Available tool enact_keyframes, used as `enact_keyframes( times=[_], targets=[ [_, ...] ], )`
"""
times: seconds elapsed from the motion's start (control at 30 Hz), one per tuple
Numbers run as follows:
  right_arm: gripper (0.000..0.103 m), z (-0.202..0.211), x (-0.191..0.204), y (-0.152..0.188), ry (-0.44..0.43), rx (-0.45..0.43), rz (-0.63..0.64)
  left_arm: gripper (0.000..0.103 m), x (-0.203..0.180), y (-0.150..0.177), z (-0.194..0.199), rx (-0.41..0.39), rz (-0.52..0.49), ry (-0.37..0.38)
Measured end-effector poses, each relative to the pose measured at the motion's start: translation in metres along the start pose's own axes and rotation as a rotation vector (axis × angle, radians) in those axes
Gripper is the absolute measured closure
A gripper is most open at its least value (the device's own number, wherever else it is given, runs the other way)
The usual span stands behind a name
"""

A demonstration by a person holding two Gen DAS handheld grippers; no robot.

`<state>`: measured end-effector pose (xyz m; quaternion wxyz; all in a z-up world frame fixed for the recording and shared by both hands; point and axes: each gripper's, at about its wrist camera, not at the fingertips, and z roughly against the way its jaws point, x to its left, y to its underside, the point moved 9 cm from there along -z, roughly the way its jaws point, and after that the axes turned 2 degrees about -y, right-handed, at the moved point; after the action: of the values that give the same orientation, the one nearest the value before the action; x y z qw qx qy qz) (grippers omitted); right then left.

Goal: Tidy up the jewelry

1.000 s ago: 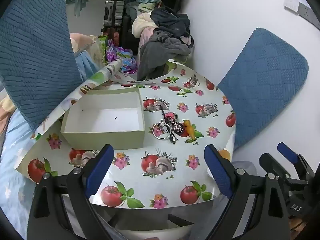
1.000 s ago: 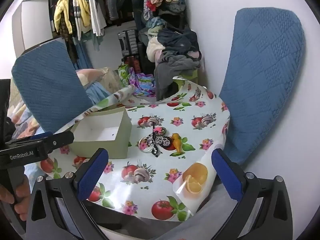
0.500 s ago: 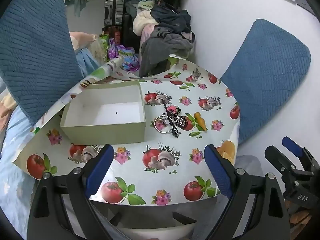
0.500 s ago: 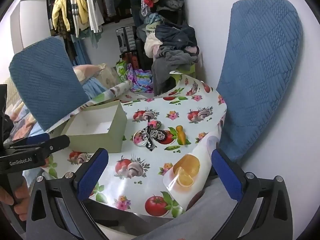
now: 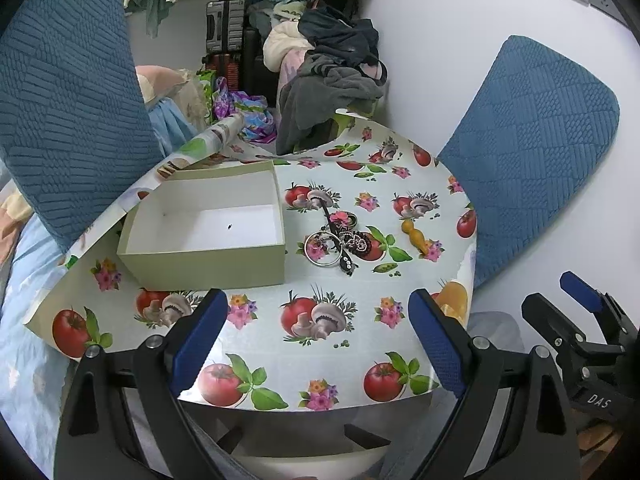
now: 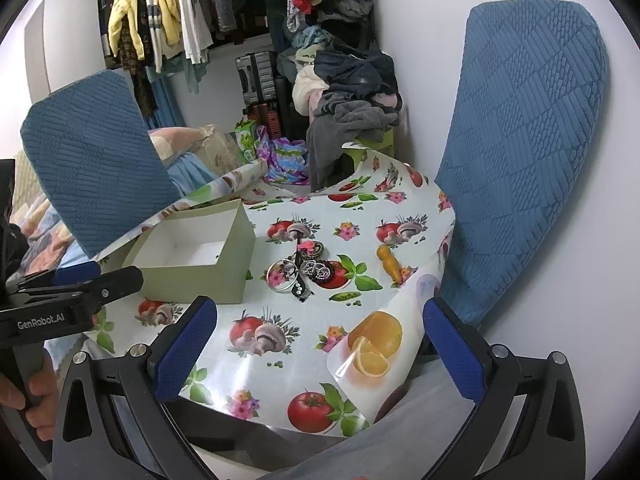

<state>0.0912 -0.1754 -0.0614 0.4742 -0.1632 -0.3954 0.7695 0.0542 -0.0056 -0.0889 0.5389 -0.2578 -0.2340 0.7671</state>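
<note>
Left gripper [image 5: 314,338] — marked "GenRobot.AI" — and right gripper [image 6: 320,344], marked "DAS", hover wide open, empty; jewelry [image 5: 334,240] lies on the tablecloth [image 5: 280,360] just beside an open box [image 5: 208,256].

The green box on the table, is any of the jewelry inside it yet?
No. The green box shows only a bare white floor with a tiny dark speck, while the jewelry pile lies beside it on the tablecloth.

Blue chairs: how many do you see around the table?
2. One chair stands at the table's far left, behind the open box. The other chair is at the right edge, against the wall. More could be out of view.
</note>
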Motion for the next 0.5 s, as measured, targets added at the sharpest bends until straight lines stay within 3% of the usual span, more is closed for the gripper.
enact_keyframes(
  times=[0.5],
  targets=[
    [0.000,-0.0006,-0.0030,0.0027,-0.010,0.019,-0.027,0.011,0.0046,0.0023,-0.0021,0.008,-0.013,-0.035]
  ],
)
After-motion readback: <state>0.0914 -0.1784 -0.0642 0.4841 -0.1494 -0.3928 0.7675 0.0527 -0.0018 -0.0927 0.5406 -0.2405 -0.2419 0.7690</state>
